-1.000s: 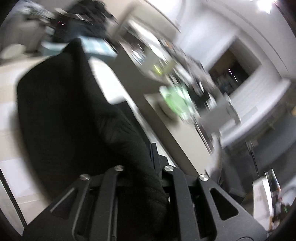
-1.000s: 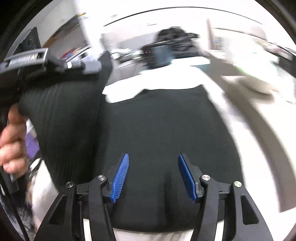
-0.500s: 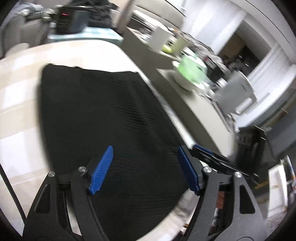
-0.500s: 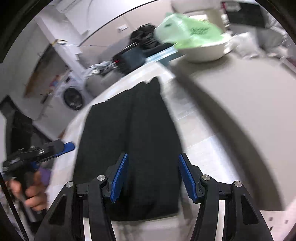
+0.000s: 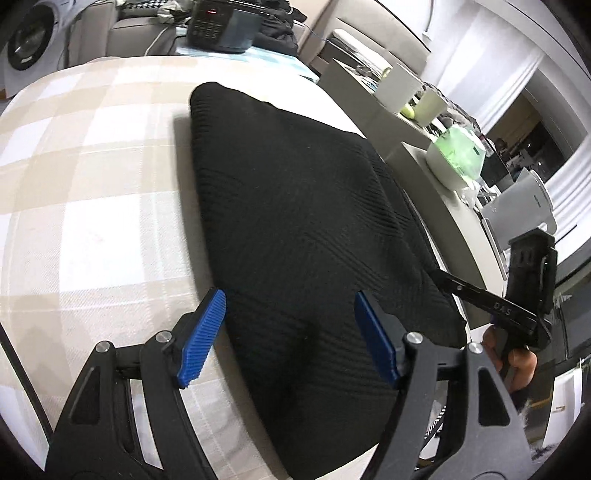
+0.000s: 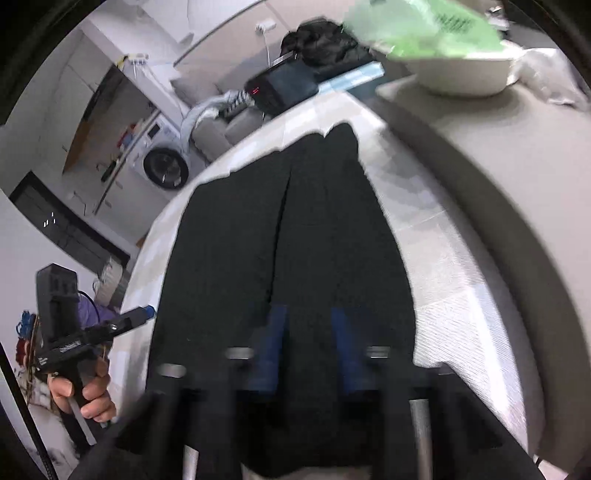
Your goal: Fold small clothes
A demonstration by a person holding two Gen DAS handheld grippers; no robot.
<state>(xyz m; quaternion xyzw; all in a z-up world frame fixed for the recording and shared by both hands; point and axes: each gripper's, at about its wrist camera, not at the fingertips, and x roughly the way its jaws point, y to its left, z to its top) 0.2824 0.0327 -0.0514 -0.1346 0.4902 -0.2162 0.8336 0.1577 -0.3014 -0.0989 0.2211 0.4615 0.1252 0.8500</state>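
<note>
A black ribbed knit garment [image 5: 295, 184] lies flat on the checked beige tablecloth [image 5: 92, 166], folded into a long strip with a lengthwise seam [image 6: 284, 221]. My left gripper [image 5: 288, 299] hovers open over the garment's near end, its blue pads straddling the cloth without pressing it. In the right wrist view my right gripper [image 6: 308, 314] is blurred. Its jaws are closing over the garment's near edge, with black cloth between the pads and a gap still showing. Each gripper also shows in the other's view, the right gripper [image 5: 439, 275] at the cloth's right edge and the left gripper [image 6: 147, 314] at its left edge.
A grey counter [image 6: 498, 184] runs along the table's right side and carries a white bowl with a green bag [image 5: 454, 158] and a kettle [image 5: 524, 206]. A black appliance [image 5: 218, 22] stands beyond the far end. A washing machine [image 6: 166, 166] sits in the back. The person's hands [image 6: 88, 395] grip the handles.
The left gripper let go of the lifted garment and opened; the garment now lies flat. Both grippers came down toward its near end. The right jaws have narrowed.
</note>
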